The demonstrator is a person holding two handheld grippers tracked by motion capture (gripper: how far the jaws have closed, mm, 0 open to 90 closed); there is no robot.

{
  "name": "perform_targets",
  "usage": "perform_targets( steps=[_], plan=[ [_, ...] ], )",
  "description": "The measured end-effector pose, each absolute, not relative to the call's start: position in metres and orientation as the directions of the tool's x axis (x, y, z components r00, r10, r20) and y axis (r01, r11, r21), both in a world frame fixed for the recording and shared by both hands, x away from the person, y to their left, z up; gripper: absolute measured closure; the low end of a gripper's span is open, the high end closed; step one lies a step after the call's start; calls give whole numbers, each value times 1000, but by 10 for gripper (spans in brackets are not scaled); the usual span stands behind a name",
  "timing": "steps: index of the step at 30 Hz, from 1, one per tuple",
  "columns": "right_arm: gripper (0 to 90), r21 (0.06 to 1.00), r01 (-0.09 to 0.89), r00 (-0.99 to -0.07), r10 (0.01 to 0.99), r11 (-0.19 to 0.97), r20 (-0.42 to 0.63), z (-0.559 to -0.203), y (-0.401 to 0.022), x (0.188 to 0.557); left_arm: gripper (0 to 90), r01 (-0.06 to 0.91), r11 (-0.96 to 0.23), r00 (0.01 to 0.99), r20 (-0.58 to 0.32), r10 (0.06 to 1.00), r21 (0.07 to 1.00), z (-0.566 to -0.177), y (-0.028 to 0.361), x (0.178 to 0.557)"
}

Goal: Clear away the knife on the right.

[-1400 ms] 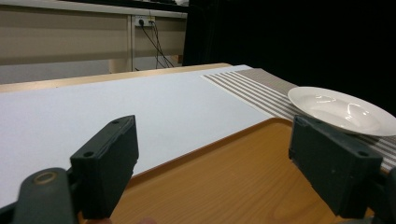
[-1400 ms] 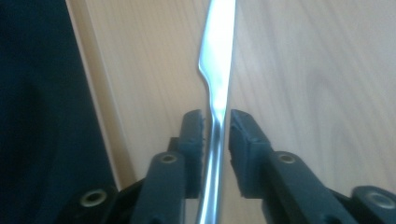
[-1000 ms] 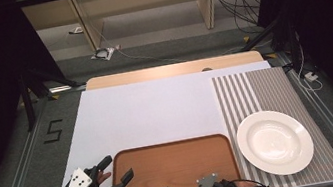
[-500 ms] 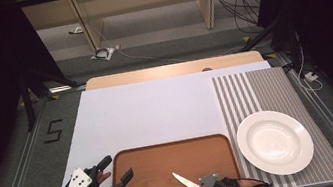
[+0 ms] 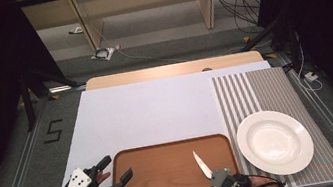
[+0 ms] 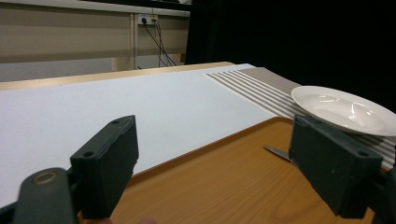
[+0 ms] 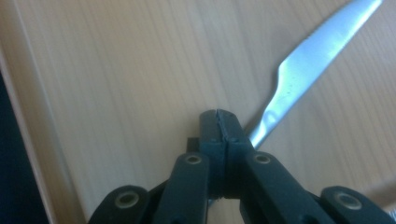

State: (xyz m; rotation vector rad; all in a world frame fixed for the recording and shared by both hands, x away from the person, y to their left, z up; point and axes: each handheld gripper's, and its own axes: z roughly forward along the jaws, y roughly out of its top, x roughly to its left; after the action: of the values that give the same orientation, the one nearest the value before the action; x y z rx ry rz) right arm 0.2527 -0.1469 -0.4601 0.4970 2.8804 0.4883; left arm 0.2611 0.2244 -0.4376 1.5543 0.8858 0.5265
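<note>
Over the wooden tray (image 5: 167,174), right gripper (image 7: 219,122) jaws clamp a shiny steel knife (image 7: 317,60); left gripper (image 6: 212,163) gapes empty.

Numeral: "5", dark figure (image 5: 52,132), single character, read from the high view.
Carrier: grey floor strip to the left of the worktop (image 5: 157,110), beside the metal rail.
Orientation: upright toward the camera, slightly slanted with the floor's perspective.
Colour: black on grey.
Other lettering: none legible on the white sheet, striped mat, plate, tray or knife.
Brands: none legible.
Wall socket in the left gripper view: too small to read any marking.
Grey plate on the left gripper (image 5: 99,185): dark dots only, no characters.
</note>
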Motion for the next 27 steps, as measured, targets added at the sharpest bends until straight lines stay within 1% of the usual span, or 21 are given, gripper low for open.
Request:
perform_targets(
  steps=[15, 27],
  plan=[
    [900, 347, 332, -909, 396, 877, -130, -460, -164, 254, 159, 240, 1, 606, -150, 781, 971, -437, 225, 261],
    [900, 342, 368, -897, 427, 865, -115, -460, -176, 254, 159, 243, -2, 607, -151, 780, 970, -438, 224, 261]
  ],
)
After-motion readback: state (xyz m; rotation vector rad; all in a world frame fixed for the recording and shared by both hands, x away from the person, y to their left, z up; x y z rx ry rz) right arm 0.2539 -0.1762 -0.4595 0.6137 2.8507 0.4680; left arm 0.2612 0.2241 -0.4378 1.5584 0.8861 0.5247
